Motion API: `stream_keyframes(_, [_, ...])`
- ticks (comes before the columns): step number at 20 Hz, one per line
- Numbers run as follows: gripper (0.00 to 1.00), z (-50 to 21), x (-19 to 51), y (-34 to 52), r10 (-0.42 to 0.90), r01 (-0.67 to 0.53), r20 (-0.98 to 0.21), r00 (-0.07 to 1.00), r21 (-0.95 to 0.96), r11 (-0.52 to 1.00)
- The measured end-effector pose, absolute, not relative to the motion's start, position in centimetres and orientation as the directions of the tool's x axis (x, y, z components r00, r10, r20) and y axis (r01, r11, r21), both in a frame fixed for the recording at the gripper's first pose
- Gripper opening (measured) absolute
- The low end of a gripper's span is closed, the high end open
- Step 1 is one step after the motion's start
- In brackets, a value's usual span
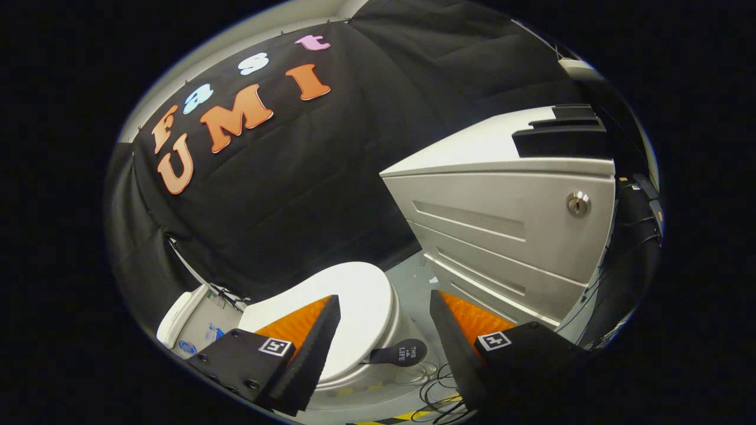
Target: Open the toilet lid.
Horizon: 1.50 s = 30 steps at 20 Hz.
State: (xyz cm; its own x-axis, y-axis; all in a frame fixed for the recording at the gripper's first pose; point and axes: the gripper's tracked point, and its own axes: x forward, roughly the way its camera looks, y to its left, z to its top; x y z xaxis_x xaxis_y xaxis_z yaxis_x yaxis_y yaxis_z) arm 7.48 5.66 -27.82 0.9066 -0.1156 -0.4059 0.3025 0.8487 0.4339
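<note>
Two fingers [313,342] of the gripper [384,348] stand wide apart, released, with nothing between them. Just beyond and below them sits the toilet [354,330], its white lid [360,295] lying flat down on the seat; one finger overlaps the lid's near side in the view, but I cannot tell whether it touches. Behind the lid, the tank [189,321] stands against the black cloth wall [307,177]. A dark, sole-shaped pad [404,352] lies on the grey floor [413,277] just beside the bowl, with thin black cables [440,383] looping near it. Beyond the other finger rises a pale grey cabinet [502,236] with ribbed panels and a round metal lock [578,203].
</note>
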Motion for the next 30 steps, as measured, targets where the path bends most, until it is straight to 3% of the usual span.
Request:
stream_keyframes(7, [0.98, -30.3, 7.6, 3.9, -0.150, 0.378, -0.447, 0.882, 0.481, 0.791])
stream_keyframes(14, [0.97, -32.4, 7.1, 4.2, -0.090, 0.414, -0.496, 0.864, 0.596, 0.688])
stream_keyframes(18, [0.96, -35.3, 7.4, 3.5, -0.135, 0.483, -0.534, 0.834, 0.591, 0.647])
stream_keyframes(22, [0.93, -35.8, 4.4, 8.0, 0.063, 0.467, -0.614, 0.787, 0.659, 0.590])
stream_keyframes(26, [0.83, -37.5, 4.7, 8.9, 0.108, 0.487, -0.610, 0.785, 0.715, 0.501])
stream_keyframes(27, [0.78, -37.6, 5.1, 8.2, 0.069, 0.515, -0.613, 0.787, 0.714, 0.475])
stream_keyframes(30, [0.45, -37.8, 5.1, 7.7, 0.059, 0.504, -0.608, 0.792, 0.704, 0.501])
